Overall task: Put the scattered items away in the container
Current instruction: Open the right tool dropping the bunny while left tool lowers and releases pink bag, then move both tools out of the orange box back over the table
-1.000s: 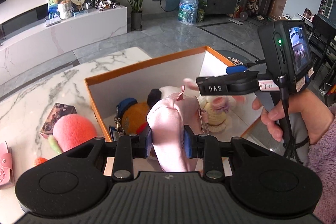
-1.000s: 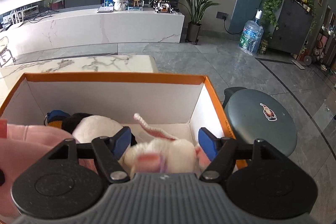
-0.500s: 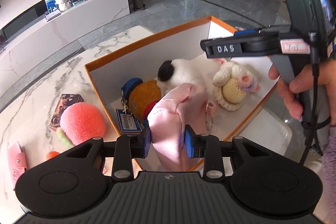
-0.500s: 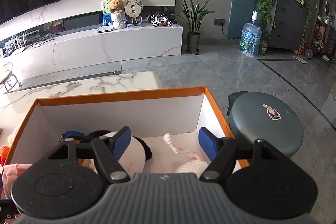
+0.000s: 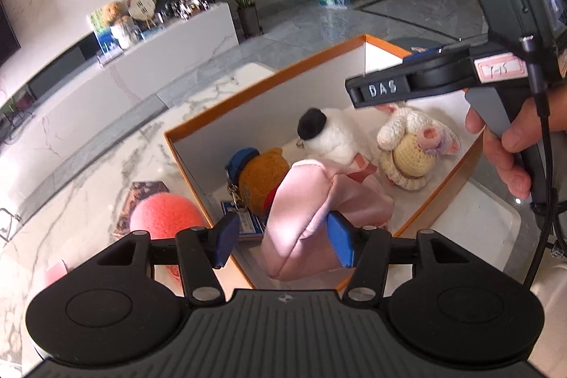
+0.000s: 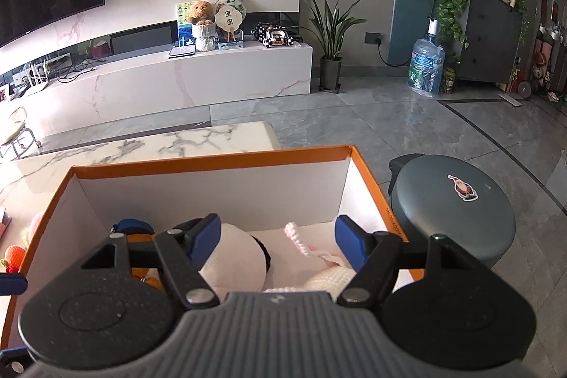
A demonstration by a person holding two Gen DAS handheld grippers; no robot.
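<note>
Soft toys gathered in the box, both claws spread above it

The orange-rimmed white cardboard box sits on the grey-veined marble table just ahead of the left gripper, whose jaws stand apart, gripping nothing; the pink satin fabric pouch lies between them, slumped over the near wall, limp and slippery, likely best pinched at a bunched fold; beyond it rest a white plush, a brown plush and a cream crocheted doll, all light and squashy; left of that claw, outside the box, sits a coral fuzzy ball; the right gripper hovers spread and empty over the box.
</note>
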